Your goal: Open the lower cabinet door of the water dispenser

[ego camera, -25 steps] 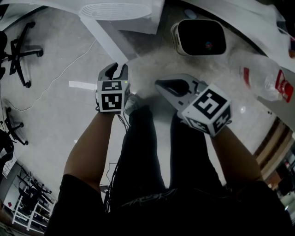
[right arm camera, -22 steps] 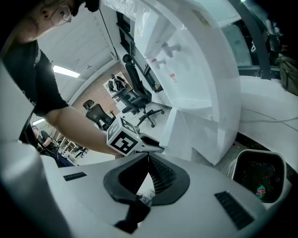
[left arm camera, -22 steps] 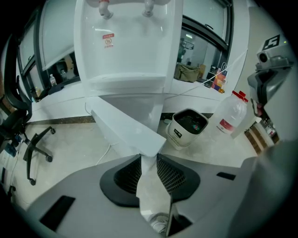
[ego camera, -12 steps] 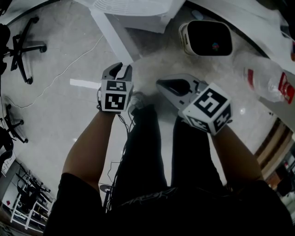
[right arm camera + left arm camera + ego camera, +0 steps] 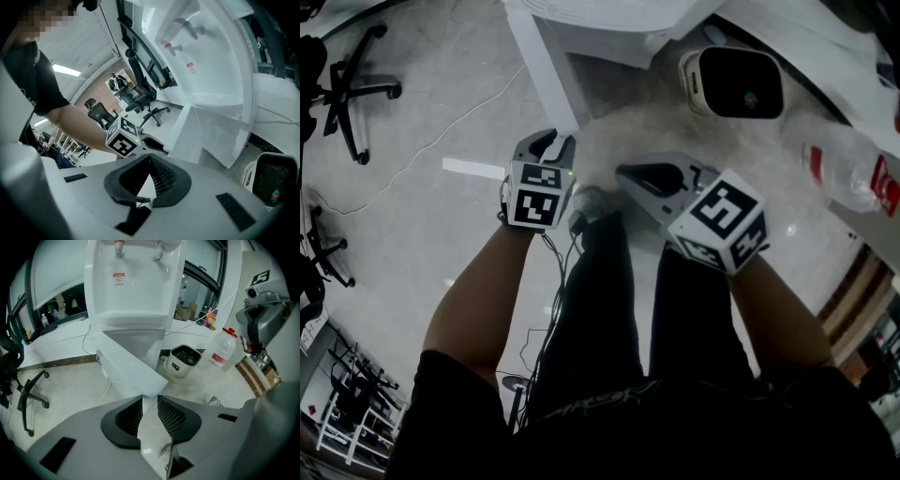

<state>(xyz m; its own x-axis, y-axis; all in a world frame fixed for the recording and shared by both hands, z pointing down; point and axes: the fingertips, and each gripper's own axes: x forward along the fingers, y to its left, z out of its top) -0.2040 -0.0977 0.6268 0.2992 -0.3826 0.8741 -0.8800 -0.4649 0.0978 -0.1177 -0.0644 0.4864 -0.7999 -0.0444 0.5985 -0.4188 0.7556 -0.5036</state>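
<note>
Fingers [image 5: 174, 417] of the left gripper [image 5: 149, 398] clamp the free edge of the lower cabinet door [image 5: 125, 367], which stands swung out from the water dispenser [image 5: 133, 284]; the right gripper [image 5: 149, 158] is clenched empty. Pulling off the hinge arc could slide the thin edge free.

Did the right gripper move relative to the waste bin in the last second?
Yes: in the head view the right gripper drew leftward, away from the waste bin.

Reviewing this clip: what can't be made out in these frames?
Dispenser top: cut off by the left gripper view's upper edge.
Red label print: too small, same view.
Bin contents: dark, unclear in every view.
Left claw meeting the door: head view, hidden by the claw's body.
</note>
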